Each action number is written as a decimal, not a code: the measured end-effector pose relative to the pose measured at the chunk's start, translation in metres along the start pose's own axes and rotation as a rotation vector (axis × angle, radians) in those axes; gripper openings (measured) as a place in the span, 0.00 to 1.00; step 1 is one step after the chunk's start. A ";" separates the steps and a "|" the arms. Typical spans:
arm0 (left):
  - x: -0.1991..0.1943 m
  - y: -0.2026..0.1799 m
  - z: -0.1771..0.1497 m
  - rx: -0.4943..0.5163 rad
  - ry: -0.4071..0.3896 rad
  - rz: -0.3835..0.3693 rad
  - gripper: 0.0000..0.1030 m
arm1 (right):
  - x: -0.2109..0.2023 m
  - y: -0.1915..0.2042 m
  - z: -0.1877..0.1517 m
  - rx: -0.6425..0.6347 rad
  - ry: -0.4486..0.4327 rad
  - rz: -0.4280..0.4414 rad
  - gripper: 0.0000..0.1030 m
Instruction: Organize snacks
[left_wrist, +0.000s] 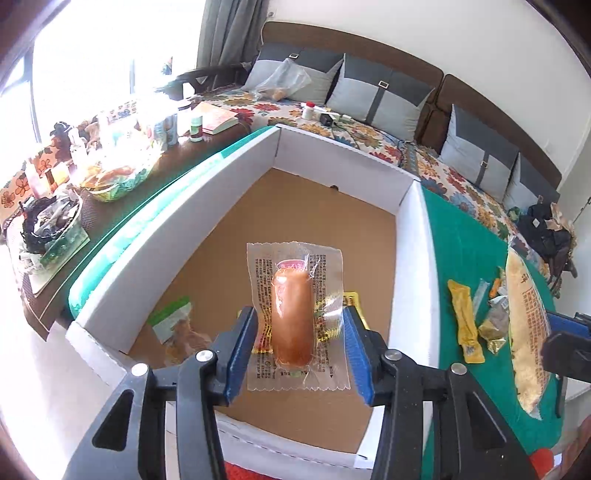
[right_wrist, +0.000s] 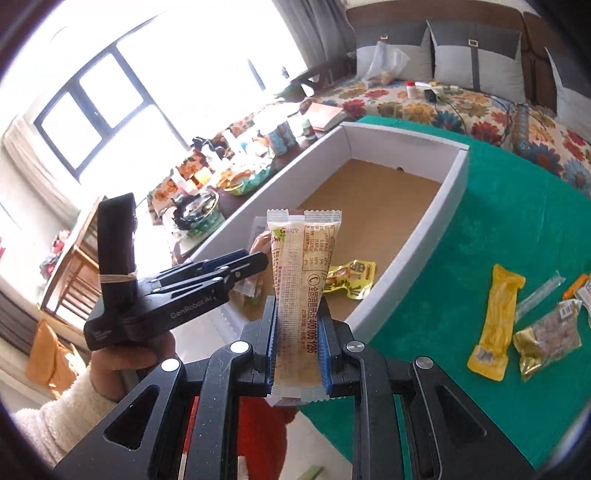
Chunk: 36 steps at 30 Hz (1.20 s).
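A sausage in a clear printed wrapper (left_wrist: 291, 314) hangs over the brown floor of a white cardboard box (left_wrist: 332, 155). It sits between the blue pads of my left gripper (left_wrist: 299, 325), which stand apart from the sausage, so the gripper is open. My right gripper (right_wrist: 299, 306) is shut on a long beige snack bar packet (right_wrist: 303, 266), upright, with a pad on each long edge, near the box's (right_wrist: 454, 184) near end. A yellow packet (right_wrist: 351, 277) and a green-and-white packet (left_wrist: 173, 317) lie inside the box.
The box stands on a green mat (left_wrist: 465, 251). Right of it lie a long yellow packet (right_wrist: 495, 325), a gold packet (right_wrist: 546, 336) and a clear tube (right_wrist: 539, 295). A cluttered dark table (left_wrist: 110, 214) is left and a floral sofa (left_wrist: 369, 133) behind. A hand in a white sleeve (right_wrist: 74, 398) holds the left gripper (right_wrist: 251, 262).
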<state>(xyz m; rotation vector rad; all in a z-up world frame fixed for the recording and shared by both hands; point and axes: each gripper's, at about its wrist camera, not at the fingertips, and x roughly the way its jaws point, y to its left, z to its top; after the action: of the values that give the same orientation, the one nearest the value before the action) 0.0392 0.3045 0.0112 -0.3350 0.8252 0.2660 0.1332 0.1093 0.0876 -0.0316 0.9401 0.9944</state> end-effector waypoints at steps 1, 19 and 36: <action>0.007 0.007 -0.003 0.000 0.013 0.037 0.64 | 0.008 0.004 0.002 -0.005 0.009 0.014 0.57; -0.039 -0.159 -0.065 0.275 -0.074 -0.263 0.94 | -0.086 -0.236 -0.210 0.130 0.050 -0.705 0.68; 0.120 -0.266 -0.143 0.418 0.179 -0.137 0.94 | -0.142 -0.326 -0.271 0.463 -0.132 -0.863 0.75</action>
<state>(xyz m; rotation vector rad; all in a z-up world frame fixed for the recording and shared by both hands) 0.1163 0.0173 -0.1196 -0.0211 1.0050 -0.0681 0.1621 -0.2926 -0.1065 0.0171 0.8872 -0.0251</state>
